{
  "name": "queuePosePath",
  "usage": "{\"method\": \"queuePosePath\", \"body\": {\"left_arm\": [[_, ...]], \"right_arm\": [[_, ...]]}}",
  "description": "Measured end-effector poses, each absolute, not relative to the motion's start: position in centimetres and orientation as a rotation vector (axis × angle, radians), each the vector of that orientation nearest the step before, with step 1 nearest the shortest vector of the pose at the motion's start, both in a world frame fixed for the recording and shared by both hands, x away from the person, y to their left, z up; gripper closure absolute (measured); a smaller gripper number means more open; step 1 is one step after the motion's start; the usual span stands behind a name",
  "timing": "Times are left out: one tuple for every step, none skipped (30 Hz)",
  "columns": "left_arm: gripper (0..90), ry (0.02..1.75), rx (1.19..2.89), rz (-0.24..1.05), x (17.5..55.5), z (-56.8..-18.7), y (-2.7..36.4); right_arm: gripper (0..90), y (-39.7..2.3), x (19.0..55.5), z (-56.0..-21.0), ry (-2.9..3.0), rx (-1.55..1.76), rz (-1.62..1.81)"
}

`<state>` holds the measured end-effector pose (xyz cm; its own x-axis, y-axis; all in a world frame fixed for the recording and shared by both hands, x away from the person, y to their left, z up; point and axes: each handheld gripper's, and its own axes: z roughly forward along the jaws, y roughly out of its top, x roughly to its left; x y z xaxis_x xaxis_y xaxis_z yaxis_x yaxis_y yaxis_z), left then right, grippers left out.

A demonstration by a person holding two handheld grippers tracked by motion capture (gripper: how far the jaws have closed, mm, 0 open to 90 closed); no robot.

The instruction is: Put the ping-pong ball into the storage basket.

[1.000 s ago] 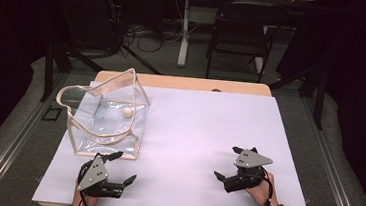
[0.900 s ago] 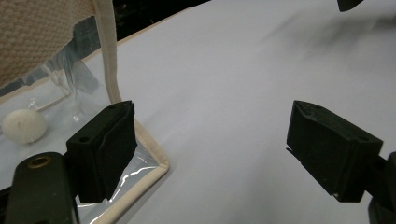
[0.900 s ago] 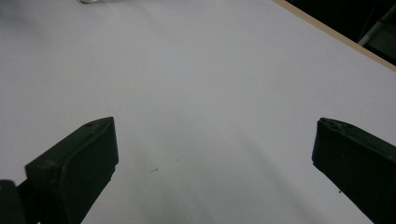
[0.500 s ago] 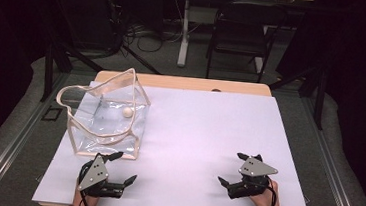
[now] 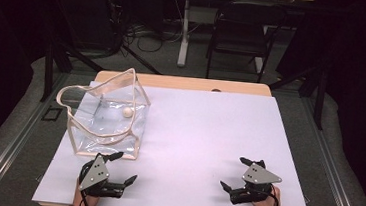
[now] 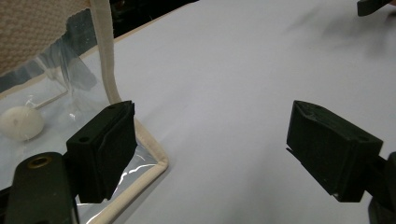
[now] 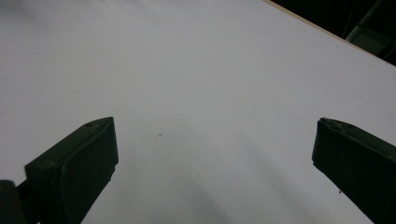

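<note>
At the near edge of the table [image 5: 193, 134] I see both grippers resting low, one at each side, with a hand behind each. My left gripper [image 5: 122, 167] lies just in front of the bag [image 5: 104, 121], its jaws spread wide and pointing toward the bag's near right corner; they hold nothing. In the left gripper view one jaw stands just beside the bag's cream fabric trim [image 6: 154, 156], but I cannot tell if it touches. My right gripper [image 5: 235, 174] is well apart from the bag, at the near right side, with jaws also wide open and empty, turned toward the middle of the table.

The bag is clear, shiny plastic with woven cream edging and a looped handle; it stands at the left part of the table. Inside it lies a small pale ball [image 5: 127, 111], round and matt. The table cover is smooth and white.
</note>
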<state>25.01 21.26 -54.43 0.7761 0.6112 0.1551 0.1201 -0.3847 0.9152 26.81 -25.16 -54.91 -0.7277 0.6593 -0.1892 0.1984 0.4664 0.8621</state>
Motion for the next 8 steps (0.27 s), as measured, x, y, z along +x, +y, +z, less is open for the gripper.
{"method": "queuePosePath", "body": {"left_arm": [[16.2, 0.555, 1.921, 0.587, 25.01, -54.44, 21.27], [16.2, 0.555, 1.921, 0.588, 25.00, -54.43, 21.27], [16.2, 0.555, 1.918, 0.587, 25.00, -54.43, 21.25], [16.2, 0.553, 1.919, 0.585, 25.00, -54.41, 21.26], [16.2, 0.553, 1.920, 0.589, 25.01, -54.40, 21.26], [16.2, 0.548, 1.922, 0.586, 25.06, -54.39, 21.26], [16.2, 0.548, 1.924, 0.586, 25.08, -54.38, 21.24], [16.2, 0.549, 1.925, 0.587, 25.09, -54.39, 21.22]], "right_arm": [[0.0, -25.17, 26.79, -54.92, 2.212, 0.715, 1.204], [0.0, -25.16, 26.77, -54.94, 2.211, 0.716, 1.206], [0.0, -25.14, 26.77, -54.97, 2.214, 0.712, 1.206], [0.0, -25.11, 26.75, -54.98, 2.213, 0.711, 1.200], [0.0, -25.11, 26.75, -55.00, 2.215, 0.711, 1.201], [0.0, -25.15, 26.77, -55.00, 2.215, 0.711, 1.204], [0.0, -25.19, 26.79, -55.01, 2.213, 0.713, 1.204], [0.0, -25.23, 26.81, -55.01, 2.211, 0.717, 1.205]]}}
